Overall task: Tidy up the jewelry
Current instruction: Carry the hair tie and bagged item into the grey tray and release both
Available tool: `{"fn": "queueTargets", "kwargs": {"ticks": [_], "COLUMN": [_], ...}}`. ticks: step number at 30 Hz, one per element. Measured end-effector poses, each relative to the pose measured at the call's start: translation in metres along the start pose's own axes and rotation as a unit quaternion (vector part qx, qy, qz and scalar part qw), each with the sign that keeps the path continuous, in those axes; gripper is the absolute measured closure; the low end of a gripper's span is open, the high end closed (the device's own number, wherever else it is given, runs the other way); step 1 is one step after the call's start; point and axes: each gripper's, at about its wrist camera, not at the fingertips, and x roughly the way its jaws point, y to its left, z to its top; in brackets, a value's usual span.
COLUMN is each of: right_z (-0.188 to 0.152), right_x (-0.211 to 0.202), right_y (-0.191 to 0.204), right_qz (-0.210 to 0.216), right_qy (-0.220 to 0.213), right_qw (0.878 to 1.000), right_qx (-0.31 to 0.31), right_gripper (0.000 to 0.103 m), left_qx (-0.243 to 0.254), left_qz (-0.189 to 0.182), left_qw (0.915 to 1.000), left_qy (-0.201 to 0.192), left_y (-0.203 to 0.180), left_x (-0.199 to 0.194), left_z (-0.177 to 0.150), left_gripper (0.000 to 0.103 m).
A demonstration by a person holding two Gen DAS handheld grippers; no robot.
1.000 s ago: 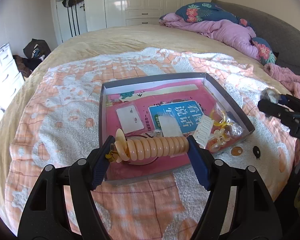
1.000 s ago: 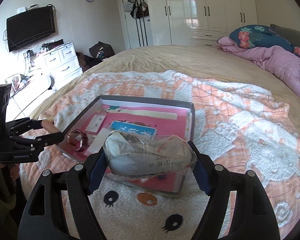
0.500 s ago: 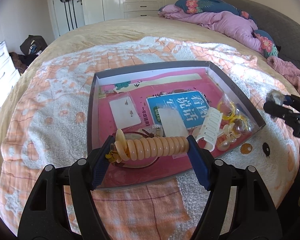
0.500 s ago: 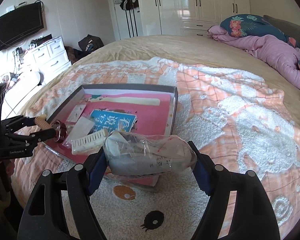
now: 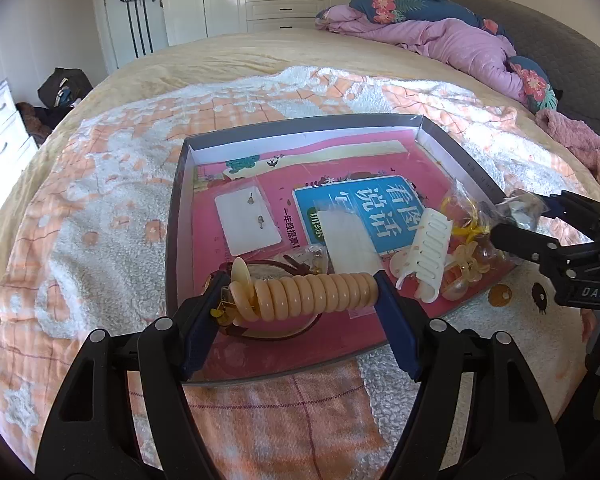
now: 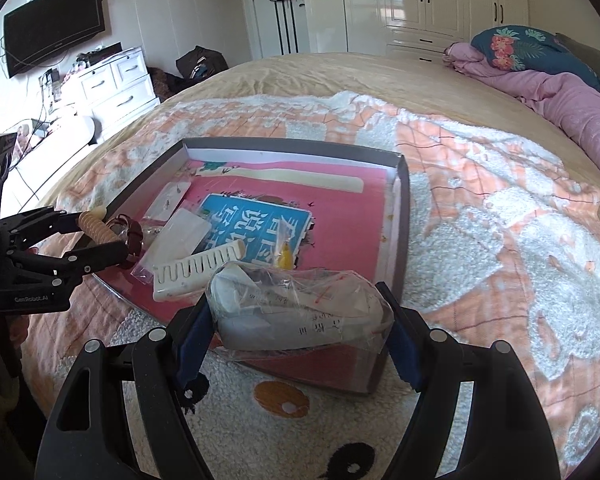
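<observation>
The peach spiral hair tie (image 5: 308, 294) sits squeezed end to end in the left claw (image 5: 300, 300), held just above the near left corner of the grey tray (image 5: 172, 240), over a brown-strapped watch (image 6: 134, 234) lying there. The right claw (image 6: 300, 320) is clamped on a clear plastic bag (image 6: 296, 310) with white paper and small bits inside, hanging over the tray's near right corner.

Inside the tray, on the pink book cover (image 5: 340, 168), there are an earring card (image 5: 248, 224), a small clear packet (image 5: 350, 242), a white comb-like clip (image 5: 430, 252) and a bag of yellow clips (image 5: 466, 236) against the right wall.

To my eye both pieces are ready to be set down. The tie looks springy, so I'd lower it until it touches the tray floor before parting the fingers, or it may jump and roll. Better to place it beside the watch than on top, so it doesn't snag the strap. The bag is soft and will slump; I'd carry it further in past the rim, clear of the white clip, and let go low. The blanket (image 6: 500, 220) underneath is soft, so pressing on the tray could tip it.
</observation>
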Motion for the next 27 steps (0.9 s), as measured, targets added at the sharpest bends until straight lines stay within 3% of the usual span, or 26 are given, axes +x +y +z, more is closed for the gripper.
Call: {"fn": "queueTargets", "kwargs": {"ticks": [17, 27], "right_z": [0.006, 0.004], "right_x": [0.013, 0.01], "right_y": [-0.007, -0.015], "right_qz": [0.022, 0.026], "right_qy": [-0.006, -0.011], "right_qw": [0.999, 0.997], "right_qx": [0.035, 0.065], "right_gripper": [0.026, 0.018], "left_qx": [-0.001, -0.006], "left_qz": [-0.005, -0.008], "left_qw": [1.0, 0.9999], "left_qy": [-0.002, -0.009], "left_y": [-0.001, 0.001], "left_x": [0.005, 0.007], "left_z": [-0.002, 0.0], "left_gripper": [0.039, 0.039]}}
